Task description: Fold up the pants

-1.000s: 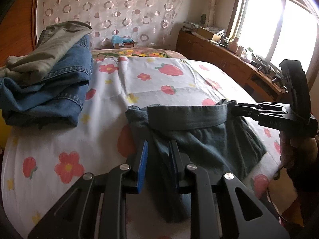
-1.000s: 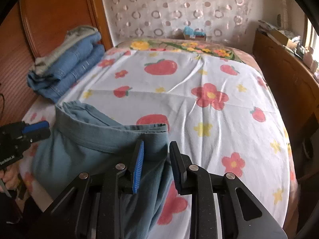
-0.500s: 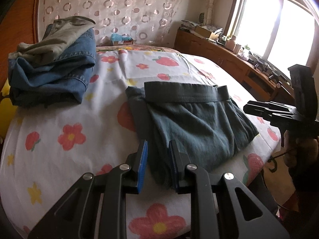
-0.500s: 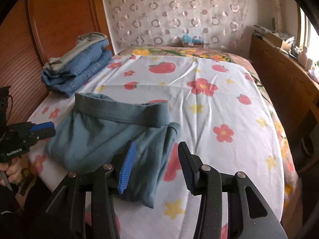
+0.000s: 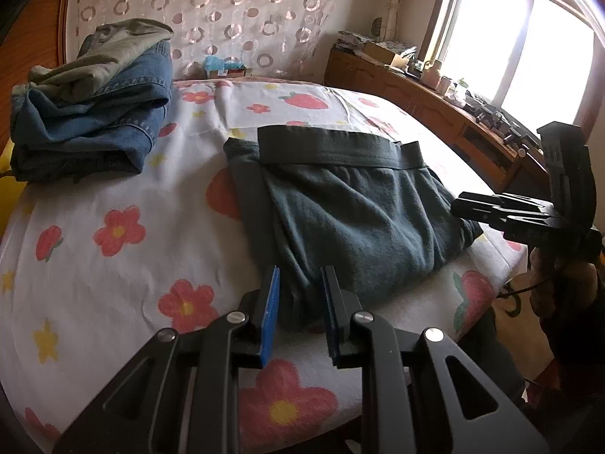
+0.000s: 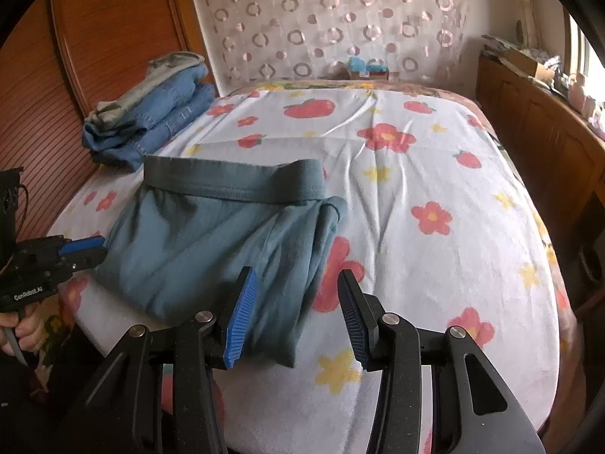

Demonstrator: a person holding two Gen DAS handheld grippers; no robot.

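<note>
The grey-green pants (image 5: 351,208) lie folded in a flat rectangle on the flowered bed sheet (image 5: 113,196), waistband at the far side. They also show in the right wrist view (image 6: 227,234). My left gripper (image 5: 300,302) is open at the pants' near left corner and holds nothing. My right gripper (image 6: 295,310) is open wide just short of the pants' near right corner and holds nothing. Each gripper shows in the other's view: the right one (image 5: 465,206) at the pants' right edge, the left one (image 6: 96,246) at their left edge.
A stack of folded jeans and a khaki garment (image 5: 90,109) lies at the bed's far left, next to the wooden headboard (image 6: 113,56). A wooden cabinet with clutter (image 5: 453,113) runs along the right under the window. A small box (image 6: 366,68) sits at the bed's far end.
Both grippers have pulled back from the pants toward the bed's near edge. The right gripper has opened and let go of the waistband side; the left has opened a little wider.
</note>
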